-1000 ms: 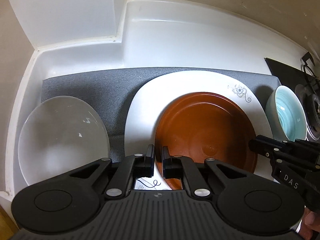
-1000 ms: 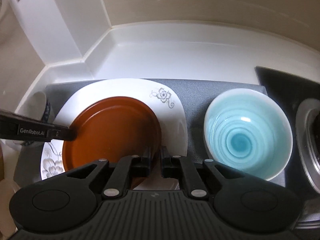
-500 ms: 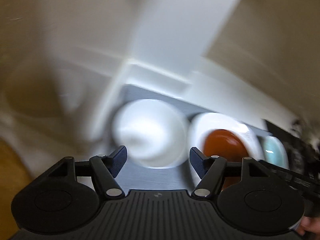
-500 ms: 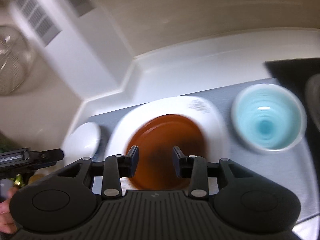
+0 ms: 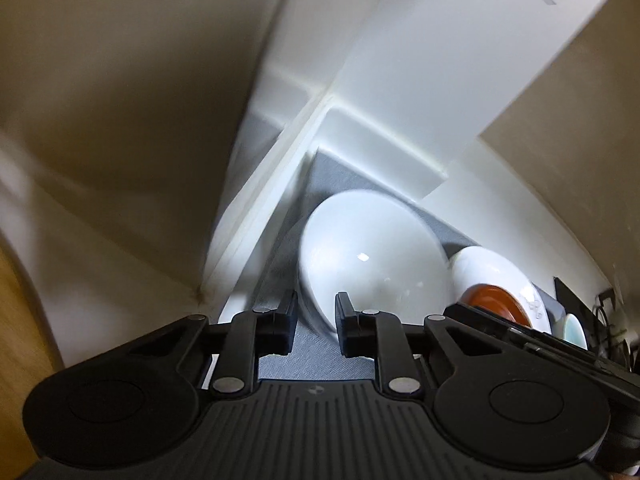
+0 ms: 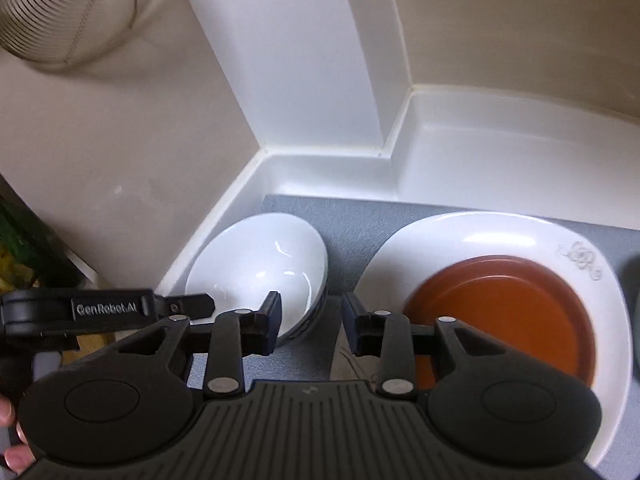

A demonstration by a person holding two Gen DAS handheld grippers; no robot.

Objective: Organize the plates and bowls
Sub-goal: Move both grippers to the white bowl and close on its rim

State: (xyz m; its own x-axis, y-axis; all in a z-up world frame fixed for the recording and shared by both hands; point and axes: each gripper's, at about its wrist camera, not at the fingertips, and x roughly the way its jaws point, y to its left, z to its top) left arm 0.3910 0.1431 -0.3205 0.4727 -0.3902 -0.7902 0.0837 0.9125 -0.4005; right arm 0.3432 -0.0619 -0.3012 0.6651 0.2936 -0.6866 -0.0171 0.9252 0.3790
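A white bowl (image 5: 372, 264) (image 6: 260, 268) sits on the grey mat (image 6: 352, 216) at its left end, near the counter corner. To its right a brown plate (image 6: 508, 312) (image 5: 494, 300) lies on a white flowered plate (image 6: 480, 236) (image 5: 484, 266). My left gripper (image 5: 316, 316) is open with its jaws on either side of the bowl's near rim, not touching it as far as I can see; it also shows in the right wrist view (image 6: 200, 304). My right gripper (image 6: 310, 322) is open and empty, above the gap between bowl and plates. A light blue bowl (image 5: 574, 330) peeks at far right.
White counter walls and a boxed column (image 6: 304, 60) close in behind and left of the mat. A ribbed glass bowl (image 6: 68, 8) sits up high at the left. A dark stove edge (image 5: 568, 292) lies at far right.
Both grippers were shut on the brown plate's rim; they let go and opened. Both swung left to the white bowl, and the left jaws have narrowed around its rim.
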